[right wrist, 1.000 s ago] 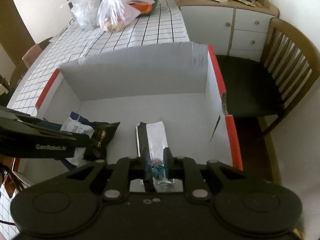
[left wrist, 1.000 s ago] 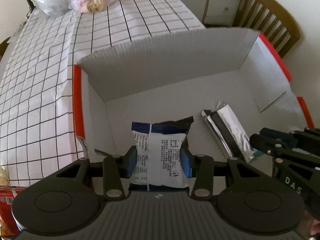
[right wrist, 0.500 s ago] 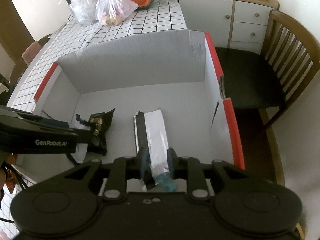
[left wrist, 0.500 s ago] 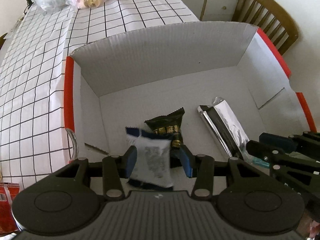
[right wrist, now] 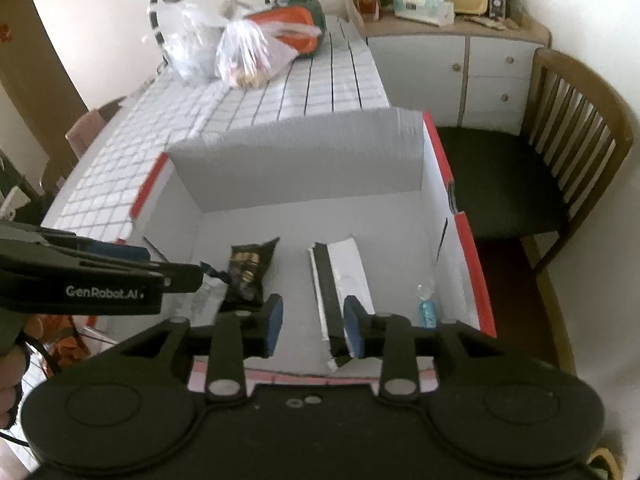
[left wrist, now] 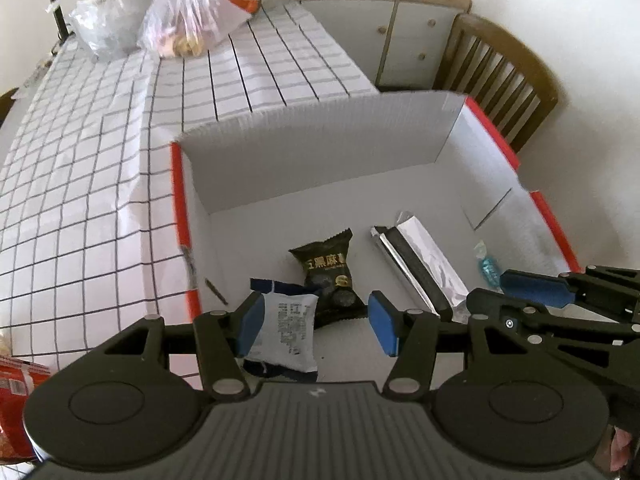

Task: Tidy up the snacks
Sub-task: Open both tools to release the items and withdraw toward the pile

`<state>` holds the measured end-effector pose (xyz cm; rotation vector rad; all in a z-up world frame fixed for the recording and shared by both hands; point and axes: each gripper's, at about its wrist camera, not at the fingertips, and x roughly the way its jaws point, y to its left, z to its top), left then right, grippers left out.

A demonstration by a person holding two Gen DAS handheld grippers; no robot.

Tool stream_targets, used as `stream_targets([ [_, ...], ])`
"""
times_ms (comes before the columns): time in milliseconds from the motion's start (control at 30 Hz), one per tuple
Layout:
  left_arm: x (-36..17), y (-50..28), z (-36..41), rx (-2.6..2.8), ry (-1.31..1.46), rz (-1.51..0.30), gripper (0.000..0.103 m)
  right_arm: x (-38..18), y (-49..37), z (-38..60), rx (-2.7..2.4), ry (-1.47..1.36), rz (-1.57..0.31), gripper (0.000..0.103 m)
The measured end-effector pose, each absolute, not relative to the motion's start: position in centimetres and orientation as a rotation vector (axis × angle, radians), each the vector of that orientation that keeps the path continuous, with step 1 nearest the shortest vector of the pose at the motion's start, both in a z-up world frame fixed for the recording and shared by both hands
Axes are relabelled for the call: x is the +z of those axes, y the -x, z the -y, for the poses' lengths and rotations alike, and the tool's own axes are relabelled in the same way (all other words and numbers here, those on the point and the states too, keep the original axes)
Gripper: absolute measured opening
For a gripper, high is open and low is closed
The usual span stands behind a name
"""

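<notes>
Both the left claw (left wrist: 316, 322) and right claw (right wrist: 314, 326) are seen spread wide, nothing gripped. Inside the white red-rimmed cardboard box (left wrist: 320, 168) lie a white-and-navy crinkly snack packet (left wrist: 286, 330), a black sachet (left wrist: 328, 276) and a silver foil bar (left wrist: 420, 270) (light, slippery, crushable, it is judged); crimped ends are best pinched.

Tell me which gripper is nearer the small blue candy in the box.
Right. The right gripper hangs open just left of the blue candy. The left gripper, also open, sits across the box over the white packet.
</notes>
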<state>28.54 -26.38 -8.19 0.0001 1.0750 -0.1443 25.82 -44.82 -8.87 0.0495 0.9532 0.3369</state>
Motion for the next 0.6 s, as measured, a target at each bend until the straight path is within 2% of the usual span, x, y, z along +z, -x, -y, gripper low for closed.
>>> stream_targets([
  [600, -3.1, -21.0, 20.7, -0.2, 0.02, -0.91, 0.063, -4.2, -18.9, 39.7, 0.336, -0.051, -0.821, 0.075],
])
